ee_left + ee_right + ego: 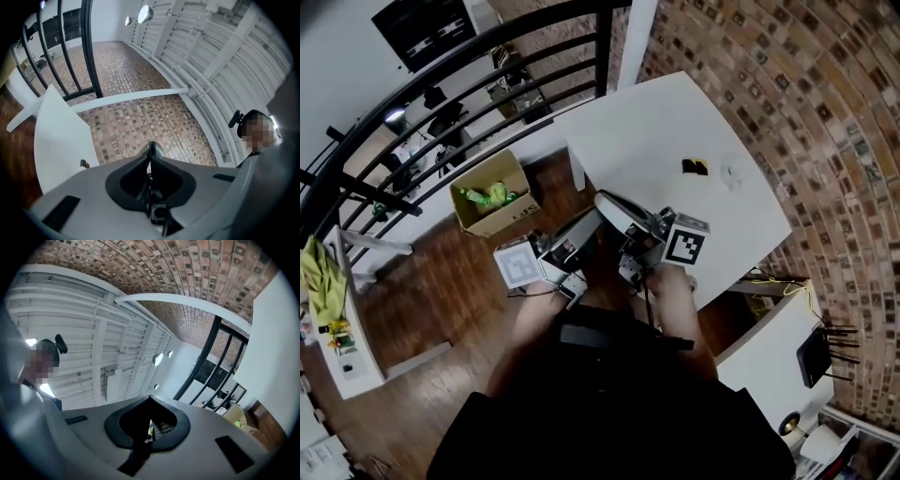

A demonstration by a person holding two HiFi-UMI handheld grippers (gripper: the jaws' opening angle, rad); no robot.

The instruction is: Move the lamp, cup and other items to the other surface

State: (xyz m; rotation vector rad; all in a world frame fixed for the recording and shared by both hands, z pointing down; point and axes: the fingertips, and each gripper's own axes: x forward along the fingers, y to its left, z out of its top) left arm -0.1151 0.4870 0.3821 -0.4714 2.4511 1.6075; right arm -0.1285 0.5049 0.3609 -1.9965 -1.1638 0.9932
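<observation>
**Head view, with the two gripper views.**

**Grippers.** The left gripper (151, 150) has its jaws pressed together with nothing visible between them. The right gripper (150, 401) is likewise pressed together and empty. Both are held side by side at the near edge of the white table top (637, 141). A pale oval plate with a dark rim (623, 208) shows in front of the right gripper; whether it belongs to the gripper cannot be told.

**Task things.** A small dark object with a yellow patch (695, 167) lies on the table. Near it, towards the brick wall (787, 94), lies a small clear object (733, 174). Both are too small to identify, and both are well apart from the grippers.

**Edges and room.** Open white surface lies between the grippers and these two things. The table's left edge drops to a brown wooden floor (441, 291). There an open cardboard box holding green things (502, 220) stands near the table corner, with a black metal railing (605, 56) beyond it. A second white surface (769, 352) lies at the lower right and bears a dark flat object with cables (814, 356).

**Axis.** The dark object's longer side runs roughly across the picture; which end is its front cannot be told.
</observation>
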